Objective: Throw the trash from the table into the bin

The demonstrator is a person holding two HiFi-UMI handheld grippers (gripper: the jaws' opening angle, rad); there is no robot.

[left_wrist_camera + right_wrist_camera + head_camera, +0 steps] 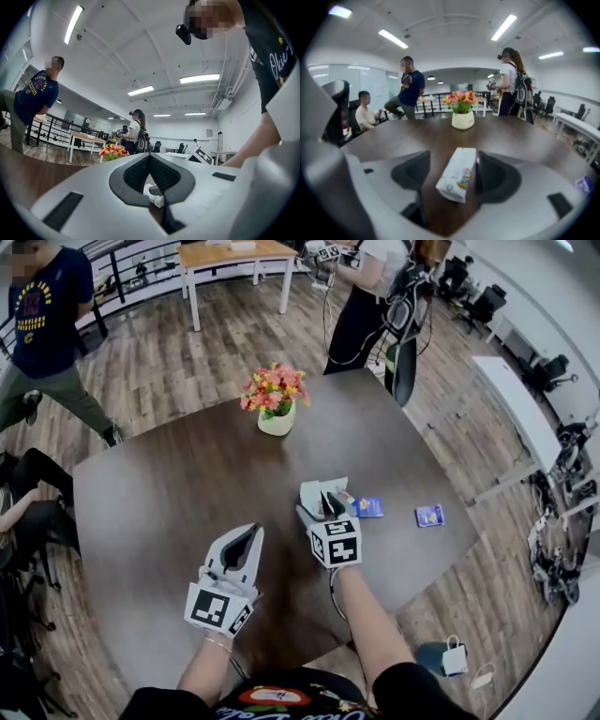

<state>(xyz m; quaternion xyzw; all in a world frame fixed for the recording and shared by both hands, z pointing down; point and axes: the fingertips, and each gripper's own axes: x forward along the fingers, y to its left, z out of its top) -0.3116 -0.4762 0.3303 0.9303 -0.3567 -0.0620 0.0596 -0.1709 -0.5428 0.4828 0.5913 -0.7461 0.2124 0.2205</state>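
A white drink carton (457, 180) lies on the dark table (169, 493) between the jaws of my right gripper (454, 158). Those jaws stand wide, with a gap on the carton's left side. In the head view the right gripper (323, 493) sits near the table's front right. Just to its right lie two blue wrappers, one close (368, 507) and one further right (429, 515). My left gripper (250, 532) hovers over the front of the table, shut and holding nothing. In the left gripper view, the pads (161, 173) meet at their tips, and the carton (153, 194) shows beyond them.
A white pot of flowers (277, 418) stands at the table's middle back. One person (375, 296) stands at the far edge with gear, another (47, 324) walks at the left, and a third sits at the left edge (19, 493). A dark object (436, 657) lies on the floor at the front right.
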